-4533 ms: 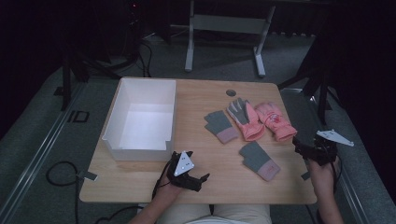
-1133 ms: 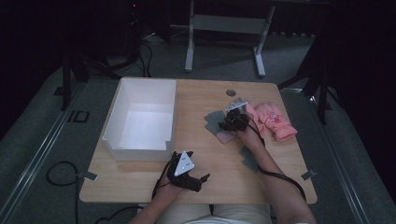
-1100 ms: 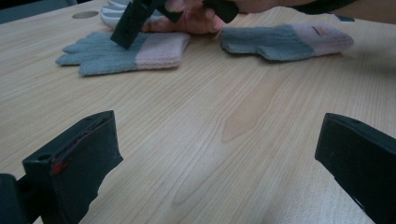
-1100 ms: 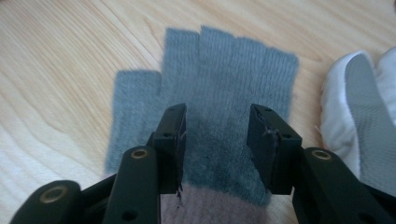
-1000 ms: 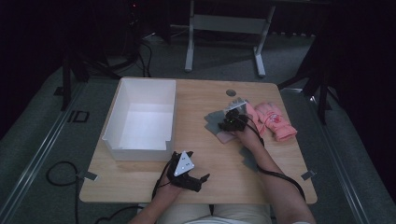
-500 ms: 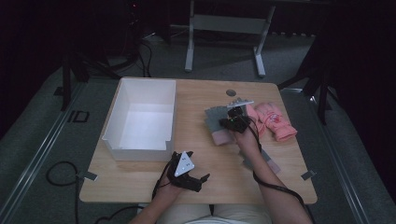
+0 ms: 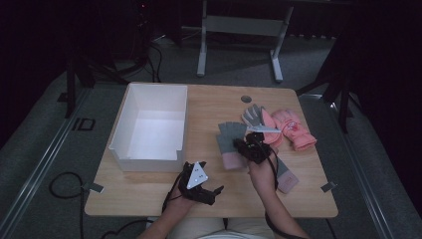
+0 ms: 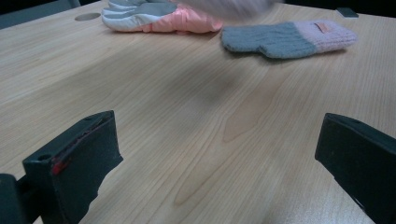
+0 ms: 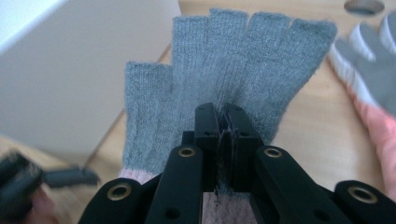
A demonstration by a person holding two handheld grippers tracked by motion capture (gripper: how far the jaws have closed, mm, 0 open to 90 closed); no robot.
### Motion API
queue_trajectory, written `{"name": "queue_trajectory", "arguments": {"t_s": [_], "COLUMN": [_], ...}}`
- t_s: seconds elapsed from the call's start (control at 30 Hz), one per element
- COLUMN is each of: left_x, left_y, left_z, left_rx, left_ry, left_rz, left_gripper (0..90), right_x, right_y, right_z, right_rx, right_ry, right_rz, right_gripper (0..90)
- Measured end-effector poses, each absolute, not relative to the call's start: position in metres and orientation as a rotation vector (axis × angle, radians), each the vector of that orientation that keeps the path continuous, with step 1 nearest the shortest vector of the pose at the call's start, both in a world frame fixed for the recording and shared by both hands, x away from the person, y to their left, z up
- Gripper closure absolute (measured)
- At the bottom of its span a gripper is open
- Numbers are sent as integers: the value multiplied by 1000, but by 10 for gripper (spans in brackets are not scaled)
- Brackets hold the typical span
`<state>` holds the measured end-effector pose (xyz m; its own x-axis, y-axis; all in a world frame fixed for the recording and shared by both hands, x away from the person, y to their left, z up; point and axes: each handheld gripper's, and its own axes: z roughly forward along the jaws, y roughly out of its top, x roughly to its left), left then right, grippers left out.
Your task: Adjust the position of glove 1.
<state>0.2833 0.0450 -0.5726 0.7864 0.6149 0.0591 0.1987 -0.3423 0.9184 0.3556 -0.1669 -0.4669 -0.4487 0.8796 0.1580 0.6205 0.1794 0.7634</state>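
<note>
My right gripper (image 7: pixel 242 147) is shut on a grey fingerless glove (image 7: pixel 230 138) with a pink cuff and holds it lifted over the middle of the table. In the right gripper view the jaws pinch the knit near its cuff, and the grey glove's (image 9: pixel 233 70) fingers fan out beyond my right gripper (image 9: pixel 223 112). Its twin, a second grey glove (image 7: pixel 284 175), lies flat at the front right. Near the table's front edge my left gripper (image 7: pixel 210 191) stands open with nothing between its jaws. The left gripper (image 8: pixel 217 154) view looks over bare wood toward that second glove (image 8: pixel 285 39).
An empty white box (image 7: pixel 124 130) stands on the left half of the table, its wall (image 9: pixel 70 70) close beside the held glove. A pair of pink gloves (image 7: pixel 291 128) with grey palms lies at the back right. A round cable hole (image 7: pixel 246 98) is in the far edge.
My right gripper closed on the grey glove beside the pink pair, lifted it and carried it nearer and to the left. The left gripper stayed put.
</note>
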Motion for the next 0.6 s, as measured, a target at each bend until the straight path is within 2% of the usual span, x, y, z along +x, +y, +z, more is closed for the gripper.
{"name": "queue_trajectory", "arguments": {"t_s": [0.17, 0.23, 0.27, 0.6], "left_x": [283, 283, 283, 283], "left_y": [46, 46, 45, 46], "left_z": [-573, -573, -573, -573], "left_rx": [1905, 1903, 1908, 1898], "left_ry": [620, 617, 617, 618], "left_rz": [485, 486, 485, 479], "left_gripper": [0, 0, 0, 0], "right_x": [344, 344, 341, 346], "right_y": [-170, -170, -169, -161], "right_z": [-495, -495, -511, -549], "right_rx": [1539, 1539, 1599, 1692], "right_ry": [2106, 2106, 2096, 2083], "right_rz": [1086, 1086, 1069, 966], "right_gripper": [850, 850, 851, 842]}}
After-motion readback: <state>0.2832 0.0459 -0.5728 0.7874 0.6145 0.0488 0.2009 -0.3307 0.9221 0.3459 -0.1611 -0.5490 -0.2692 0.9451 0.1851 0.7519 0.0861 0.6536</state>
